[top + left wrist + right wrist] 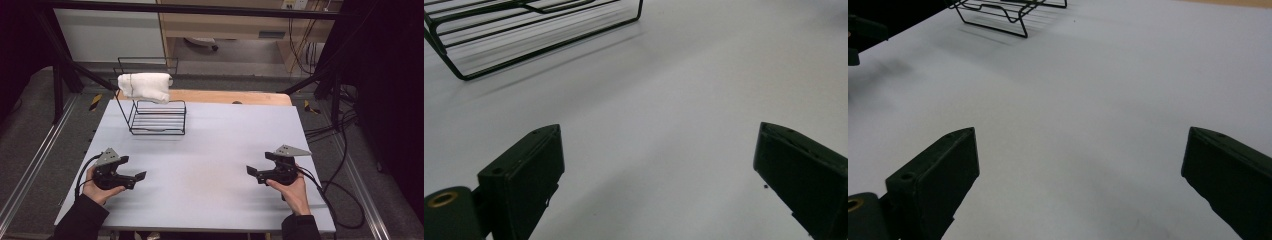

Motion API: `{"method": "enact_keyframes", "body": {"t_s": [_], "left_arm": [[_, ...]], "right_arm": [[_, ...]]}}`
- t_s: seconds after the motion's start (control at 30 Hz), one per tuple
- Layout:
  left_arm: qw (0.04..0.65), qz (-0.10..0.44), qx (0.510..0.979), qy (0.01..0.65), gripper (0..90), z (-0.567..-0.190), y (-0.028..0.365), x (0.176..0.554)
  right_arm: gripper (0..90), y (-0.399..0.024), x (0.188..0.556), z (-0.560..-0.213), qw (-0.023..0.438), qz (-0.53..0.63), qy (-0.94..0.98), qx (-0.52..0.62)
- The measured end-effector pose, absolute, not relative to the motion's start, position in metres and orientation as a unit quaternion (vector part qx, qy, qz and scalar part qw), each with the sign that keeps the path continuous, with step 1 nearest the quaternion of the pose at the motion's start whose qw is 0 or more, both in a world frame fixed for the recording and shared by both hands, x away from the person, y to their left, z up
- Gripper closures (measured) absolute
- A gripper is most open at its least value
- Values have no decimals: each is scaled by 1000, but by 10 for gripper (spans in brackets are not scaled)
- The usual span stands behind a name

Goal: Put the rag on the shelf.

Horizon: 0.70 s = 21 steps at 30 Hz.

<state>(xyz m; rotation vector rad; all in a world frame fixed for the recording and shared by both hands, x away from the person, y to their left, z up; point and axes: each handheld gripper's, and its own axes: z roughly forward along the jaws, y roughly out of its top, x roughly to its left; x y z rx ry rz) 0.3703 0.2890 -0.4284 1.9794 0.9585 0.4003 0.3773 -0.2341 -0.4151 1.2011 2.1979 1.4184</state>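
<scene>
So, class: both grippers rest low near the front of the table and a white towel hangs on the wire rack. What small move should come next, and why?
Probably the left gripper should lift and reach forward toward the towel. It is on the same side as the rack, its fingers stand wide apart with nothing between them, and the towel hangs untouched on the rack's top rail.

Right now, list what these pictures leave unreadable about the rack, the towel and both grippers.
- Wire rack: in the left gripper view and the right gripper view the top edge cuts it off, so its upper tier is missing.
- White towel: in the high view, whether its far side hangs over the bar is hidden by its own bulk.
- Left gripper and right gripper: in the high view too small to judge the jaw gap.
</scene>
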Motion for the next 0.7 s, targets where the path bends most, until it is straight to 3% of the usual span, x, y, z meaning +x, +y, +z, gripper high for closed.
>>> {"method": "enact_keyframes", "body": {"t_s": [0.7], "left_arm": [[438, 160, 799, 380, 70, -438, 291, 365]], "right_arm": [[13, -268, 354, -445, 124, 471, 761, 429]]}}
